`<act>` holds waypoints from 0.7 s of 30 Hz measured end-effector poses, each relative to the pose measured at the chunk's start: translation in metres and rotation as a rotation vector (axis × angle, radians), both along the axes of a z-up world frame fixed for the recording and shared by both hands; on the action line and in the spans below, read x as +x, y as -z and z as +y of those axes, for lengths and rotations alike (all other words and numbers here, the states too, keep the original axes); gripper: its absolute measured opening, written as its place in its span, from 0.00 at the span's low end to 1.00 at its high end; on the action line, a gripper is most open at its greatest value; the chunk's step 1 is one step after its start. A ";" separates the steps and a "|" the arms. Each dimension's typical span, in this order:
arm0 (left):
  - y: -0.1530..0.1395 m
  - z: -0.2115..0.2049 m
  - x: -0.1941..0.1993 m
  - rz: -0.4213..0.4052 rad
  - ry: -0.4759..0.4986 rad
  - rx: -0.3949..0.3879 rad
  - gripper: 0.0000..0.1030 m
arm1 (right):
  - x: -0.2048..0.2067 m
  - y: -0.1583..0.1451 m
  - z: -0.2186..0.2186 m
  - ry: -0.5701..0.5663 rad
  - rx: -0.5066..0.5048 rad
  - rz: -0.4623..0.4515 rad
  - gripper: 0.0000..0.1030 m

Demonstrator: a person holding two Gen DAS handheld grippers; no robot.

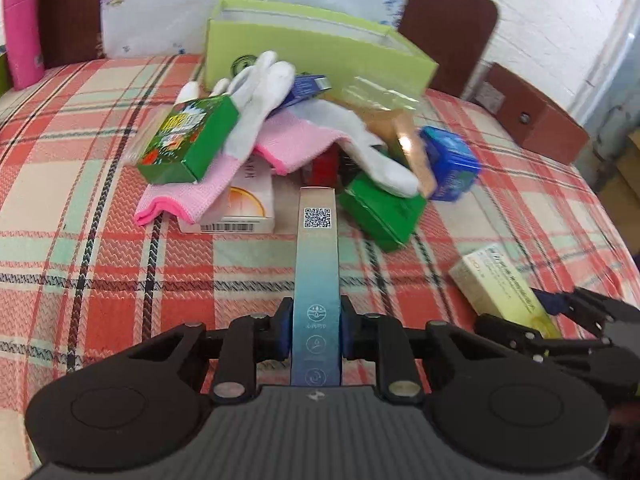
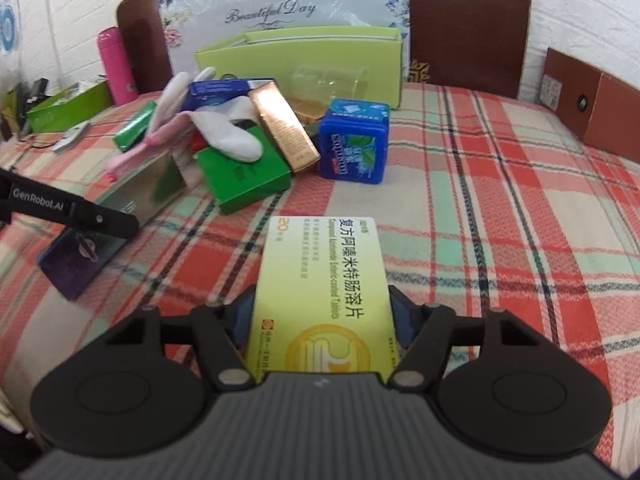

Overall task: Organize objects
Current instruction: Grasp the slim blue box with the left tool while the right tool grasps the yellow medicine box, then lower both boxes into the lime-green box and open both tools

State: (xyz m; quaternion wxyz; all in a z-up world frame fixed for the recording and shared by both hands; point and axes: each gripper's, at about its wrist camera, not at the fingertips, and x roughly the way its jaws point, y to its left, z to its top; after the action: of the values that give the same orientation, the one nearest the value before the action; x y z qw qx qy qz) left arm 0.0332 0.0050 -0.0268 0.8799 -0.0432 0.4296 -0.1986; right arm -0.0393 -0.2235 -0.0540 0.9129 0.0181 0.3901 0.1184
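Note:
My left gripper (image 1: 316, 330) is shut on a long blue-teal box (image 1: 317, 264) with a QR code, held edge-up above the plaid cloth. My right gripper (image 2: 320, 320) is shut on a flat yellow-green medicine box (image 2: 320, 292); it also shows in the left wrist view (image 1: 500, 292). Ahead lies a pile: white-and-pink gloves (image 1: 256, 120), green boxes (image 1: 188, 140) (image 2: 240, 176), a gold box (image 2: 284, 124), a blue tin (image 2: 354, 144) and a white box (image 1: 248, 204). A light green open box (image 1: 316, 46) stands behind the pile.
The plaid-covered table (image 2: 500, 200) has brown chair backs (image 2: 468, 20) behind it. A pink bottle (image 2: 116, 66) stands far left. A brown cardboard box (image 2: 592, 100) sits at the right edge. A green tray (image 2: 68, 106) lies far left.

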 end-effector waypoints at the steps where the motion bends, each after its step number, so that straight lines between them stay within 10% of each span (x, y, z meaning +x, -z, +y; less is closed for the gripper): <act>1: -0.006 0.002 -0.004 -0.015 0.020 -0.007 0.22 | -0.002 -0.005 -0.002 -0.016 0.031 0.006 0.63; 11: -0.094 0.011 0.019 -0.234 0.044 -0.110 0.22 | 0.045 -0.093 -0.003 -0.097 0.133 -0.209 0.63; 21: -0.141 -0.001 0.146 -0.358 -0.065 -0.148 0.22 | 0.211 -0.133 0.027 -0.044 0.091 -0.279 0.63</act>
State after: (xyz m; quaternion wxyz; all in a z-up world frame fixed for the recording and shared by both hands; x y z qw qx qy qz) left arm 0.1795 0.0041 0.1139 0.9426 -0.0854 0.2488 -0.2058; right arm 0.1714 -0.1969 0.0794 0.9538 0.0341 0.2539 0.1572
